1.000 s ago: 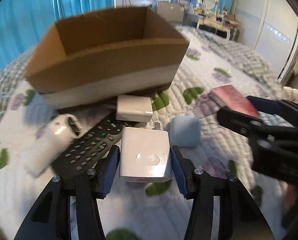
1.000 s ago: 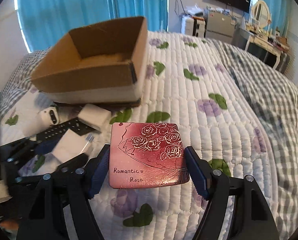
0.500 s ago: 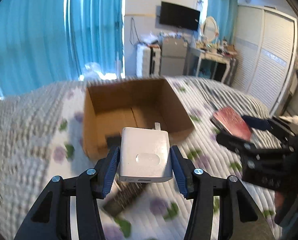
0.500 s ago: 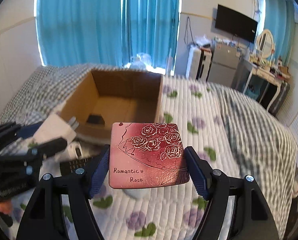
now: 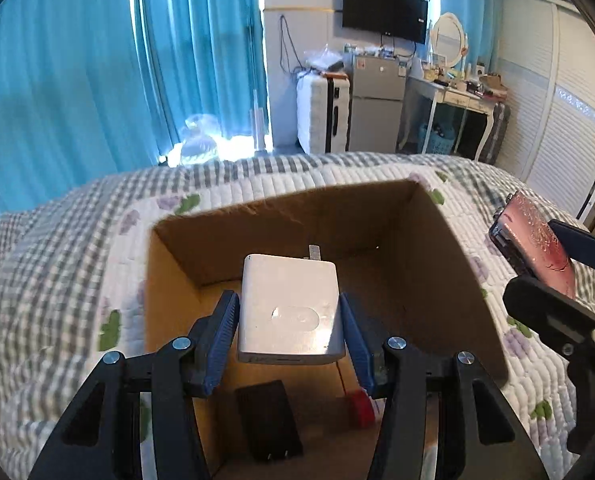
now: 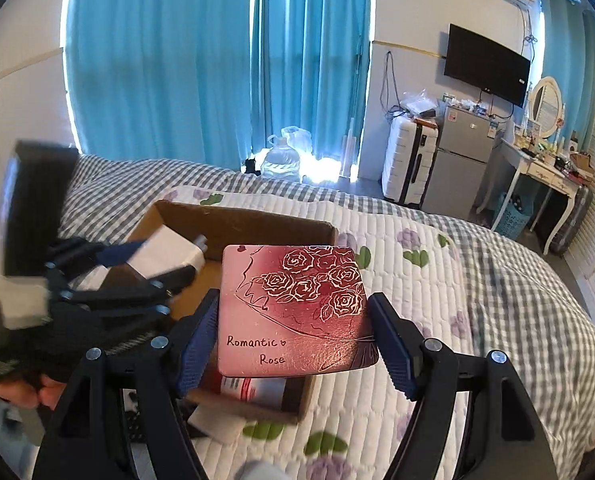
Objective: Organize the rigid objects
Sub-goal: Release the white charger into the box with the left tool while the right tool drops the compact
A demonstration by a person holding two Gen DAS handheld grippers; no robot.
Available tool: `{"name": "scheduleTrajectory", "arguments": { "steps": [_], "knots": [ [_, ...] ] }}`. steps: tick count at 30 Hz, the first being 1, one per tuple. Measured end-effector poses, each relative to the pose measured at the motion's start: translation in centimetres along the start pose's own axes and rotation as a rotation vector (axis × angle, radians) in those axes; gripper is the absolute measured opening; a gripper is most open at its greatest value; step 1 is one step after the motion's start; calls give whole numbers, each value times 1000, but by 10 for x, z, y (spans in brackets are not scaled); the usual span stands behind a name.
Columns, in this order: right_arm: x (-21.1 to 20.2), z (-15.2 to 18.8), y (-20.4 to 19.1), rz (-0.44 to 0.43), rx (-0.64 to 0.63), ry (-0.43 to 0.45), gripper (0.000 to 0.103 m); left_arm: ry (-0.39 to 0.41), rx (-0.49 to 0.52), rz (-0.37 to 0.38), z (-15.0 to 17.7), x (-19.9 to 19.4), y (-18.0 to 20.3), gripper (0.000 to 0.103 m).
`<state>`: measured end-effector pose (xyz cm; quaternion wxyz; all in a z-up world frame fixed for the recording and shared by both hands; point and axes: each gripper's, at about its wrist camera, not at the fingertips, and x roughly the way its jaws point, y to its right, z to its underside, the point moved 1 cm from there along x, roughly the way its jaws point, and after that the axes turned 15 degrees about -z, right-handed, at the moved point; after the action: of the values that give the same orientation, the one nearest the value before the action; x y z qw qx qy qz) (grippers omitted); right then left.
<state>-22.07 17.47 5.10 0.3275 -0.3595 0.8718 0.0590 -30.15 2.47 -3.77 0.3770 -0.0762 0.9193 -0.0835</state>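
Note:
My left gripper (image 5: 290, 322) is shut on a white power adapter (image 5: 291, 312) and holds it over the open cardboard box (image 5: 477, 280) on the bed. A black adapter (image 5: 267, 420) and a small red item (image 5: 359, 408) lie on the box floor. My right gripper (image 6: 295, 340) is shut on a red "Romantic Rose" tin (image 6: 297, 308), held above the box's right side (image 6: 257, 220). The tin also shows in the left wrist view (image 5: 537, 248). The left gripper with the adapter (image 6: 169, 254) shows in the right wrist view.
The box sits on a quilted floral bedspread (image 5: 97, 240). A white block (image 6: 217, 426) and a dark remote (image 6: 137, 428) lie on the bed by the box's near side. Blue curtains (image 6: 217, 60), a fridge, suitcase and dressing table stand beyond the bed.
Both grippers have risen from the bed and moved forward over the box, each carrying its object. The left one now holds the adapter inside the box opening.

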Motion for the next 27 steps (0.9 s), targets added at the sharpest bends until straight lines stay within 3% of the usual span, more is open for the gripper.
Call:
{"name": "scheduleTrajectory", "arguments": {
  "steps": [3,15,17,18,20,24,27],
  "knots": [
    [14,1,9,-12,5,-13,72,-20,35,-2,3,8,4,71],
    [49,-6,8,7,-9,-51,73,52,-43,-26,17,-41,-46,73],
    [56,-7,6,-6,23,-34,76,50,-53,-30,25,-53,-53,76],
    [55,-6,6,6,33,-29,82,50,-60,-29,29,-59,-56,83],
    [46,-4,1,57,32,-13,95,59,-71,-41,42,-74,-63,93],
    [3,5,-9,99,-11,-21,95,43,-43,-90,66,-97,-64,94],
    [-33,21,-12,135,-23,-41,95,25,-50,-78,90,-113,-63,94]
  ]
}}
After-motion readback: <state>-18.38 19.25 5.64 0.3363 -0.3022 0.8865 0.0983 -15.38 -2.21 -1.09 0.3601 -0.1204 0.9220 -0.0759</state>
